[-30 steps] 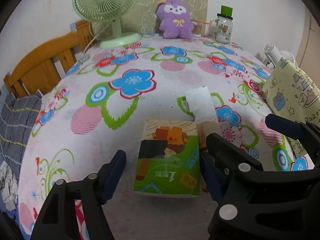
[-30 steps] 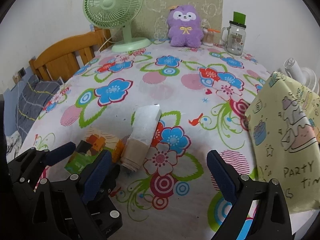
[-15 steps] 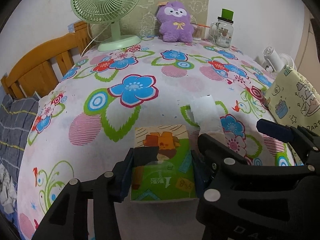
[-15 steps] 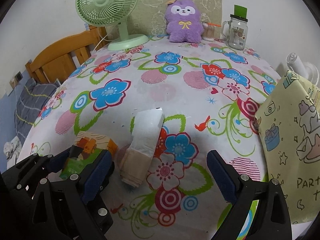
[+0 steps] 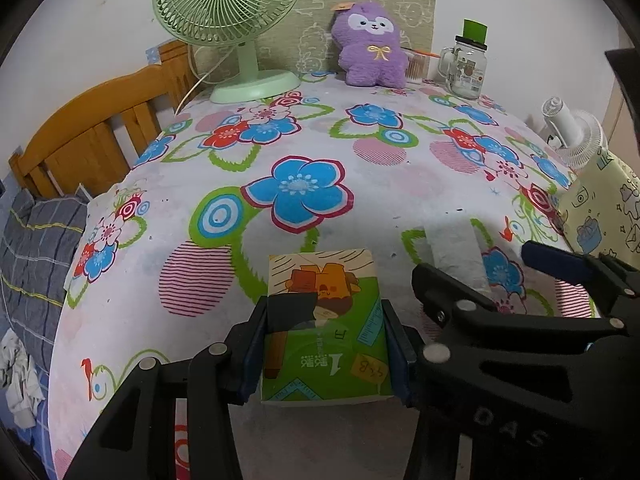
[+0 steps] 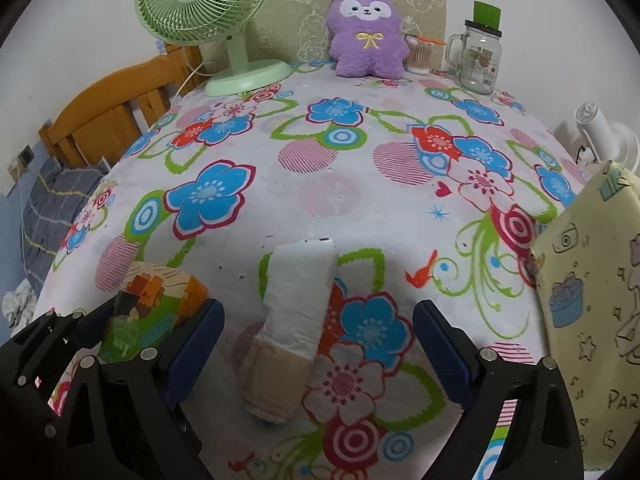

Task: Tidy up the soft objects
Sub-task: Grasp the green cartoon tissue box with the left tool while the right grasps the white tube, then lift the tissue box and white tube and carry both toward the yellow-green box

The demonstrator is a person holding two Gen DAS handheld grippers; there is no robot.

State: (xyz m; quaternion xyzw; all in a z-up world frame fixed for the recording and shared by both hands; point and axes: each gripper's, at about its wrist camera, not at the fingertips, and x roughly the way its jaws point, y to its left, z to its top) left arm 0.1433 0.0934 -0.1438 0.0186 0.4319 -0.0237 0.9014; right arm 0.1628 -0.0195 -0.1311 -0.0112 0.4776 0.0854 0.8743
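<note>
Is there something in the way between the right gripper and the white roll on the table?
Nothing visible. The white roll lies between the closing jaws of the right gripper, pads not yet touching. The tissue pack, clamped in the left gripper, sits off to one side.

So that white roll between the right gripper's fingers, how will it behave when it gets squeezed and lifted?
The white roll looks like soft paper or cloth, so it will probably squash under the right gripper, whose jaws are closing without touching it yet. It seems light. Lying on its side on the tablecloth, it might roll if nudged.
</note>
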